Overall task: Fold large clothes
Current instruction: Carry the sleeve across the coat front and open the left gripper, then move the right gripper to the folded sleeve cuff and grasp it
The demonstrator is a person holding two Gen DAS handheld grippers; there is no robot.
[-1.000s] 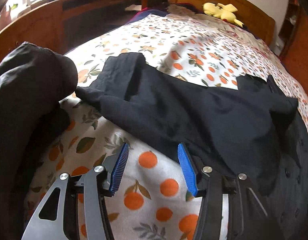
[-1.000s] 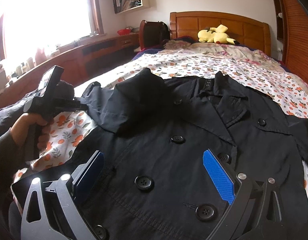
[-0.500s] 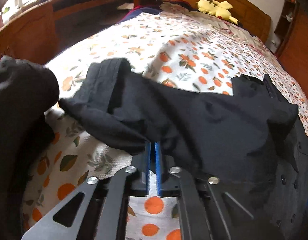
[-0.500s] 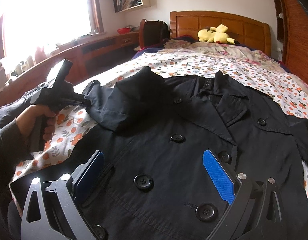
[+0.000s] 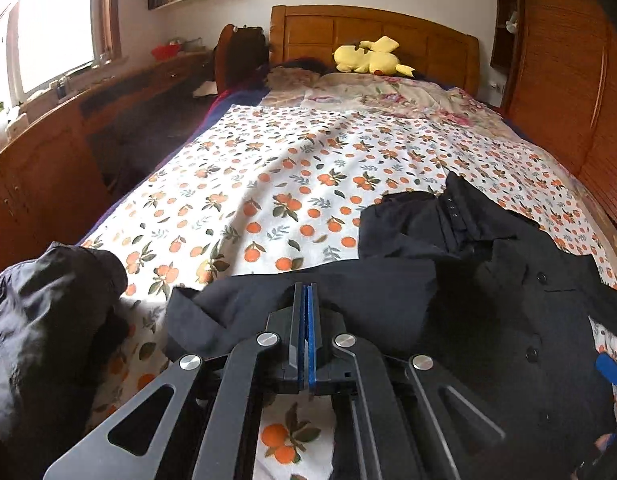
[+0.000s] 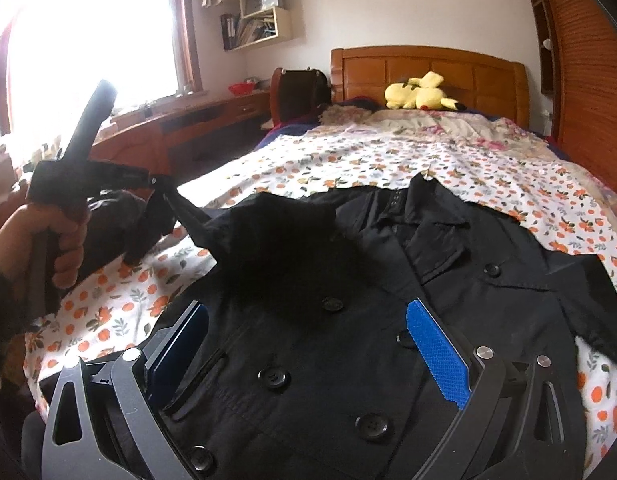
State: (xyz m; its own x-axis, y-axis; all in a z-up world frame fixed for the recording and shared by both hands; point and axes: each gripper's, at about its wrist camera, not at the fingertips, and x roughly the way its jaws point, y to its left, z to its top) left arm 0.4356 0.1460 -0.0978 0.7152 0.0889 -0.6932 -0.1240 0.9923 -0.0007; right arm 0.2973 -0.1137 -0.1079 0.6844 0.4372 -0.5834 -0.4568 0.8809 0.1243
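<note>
Left wrist view: an orange-print bedspread (image 5: pixel 292 168) is spread below a wooden headboard (image 5: pixel 372 36). The left gripper (image 5: pixel 306 300) is seen clamped on the sleeve of the black buttoned coat (image 5: pixel 488 304) at four o'clock.

Right wrist view: the coat is seen lying under the right gripper (image 6: pixel 308 332), whose jaws are held apart; a yellow plush toy (image 6: pixel 420 94) lies at one o'clock.

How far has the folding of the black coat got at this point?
Done: the black buttoned coat lies face up on the orange-print bedspread. In hand: the left gripper is shut on its sleeve, lifted off the bed; the right gripper is open over the front. Left: every fold.
</note>
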